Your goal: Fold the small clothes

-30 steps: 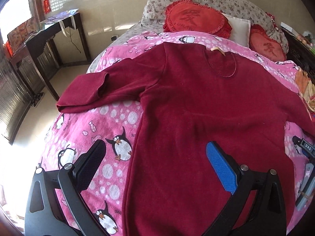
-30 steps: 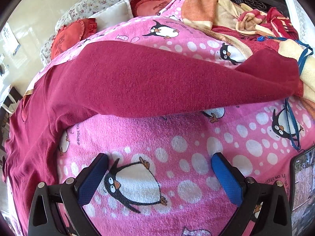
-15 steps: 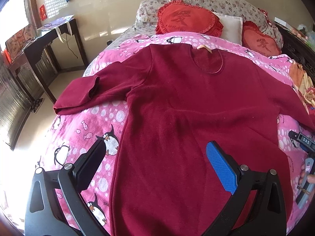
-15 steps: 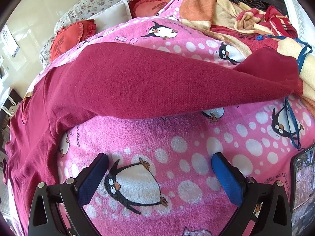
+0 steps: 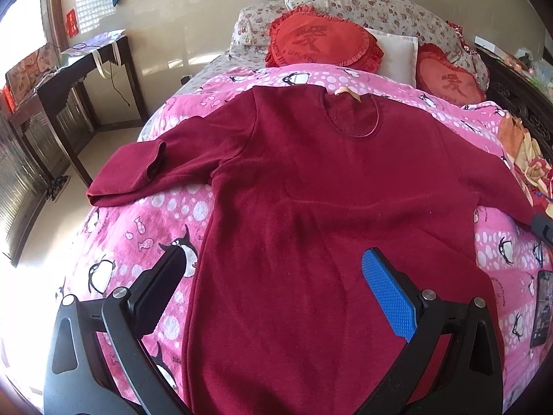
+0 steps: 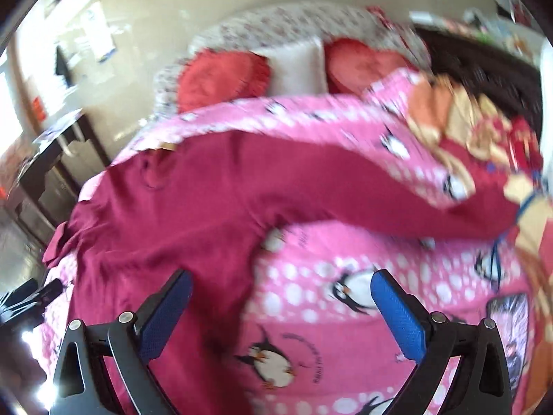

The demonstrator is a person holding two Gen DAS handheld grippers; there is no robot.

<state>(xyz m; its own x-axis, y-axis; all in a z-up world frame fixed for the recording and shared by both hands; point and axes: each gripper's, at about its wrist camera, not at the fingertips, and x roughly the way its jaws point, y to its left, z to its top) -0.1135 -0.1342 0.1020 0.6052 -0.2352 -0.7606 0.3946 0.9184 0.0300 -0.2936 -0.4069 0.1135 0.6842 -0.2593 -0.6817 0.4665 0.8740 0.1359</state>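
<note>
We are holding our left gripper (image 5: 276, 297) wide open and empty over the maroon top (image 5: 328, 200), lying flat mid-frame on the penguin blanket (image 5: 138, 228). Our right gripper (image 6: 281, 304) is gaping too, seemingly raised above the sleeve; its view is blurring.

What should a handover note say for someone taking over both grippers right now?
Left gripper: jaws open, empty, above the dark red top's lower body.
Right gripper: jaws open, empty, near the top's right edge; view blurred.
The top lies flat, face up, on the pink penguin blanket, both sleeves spread out.
Done: laid out only. Left: every fold.
</note>
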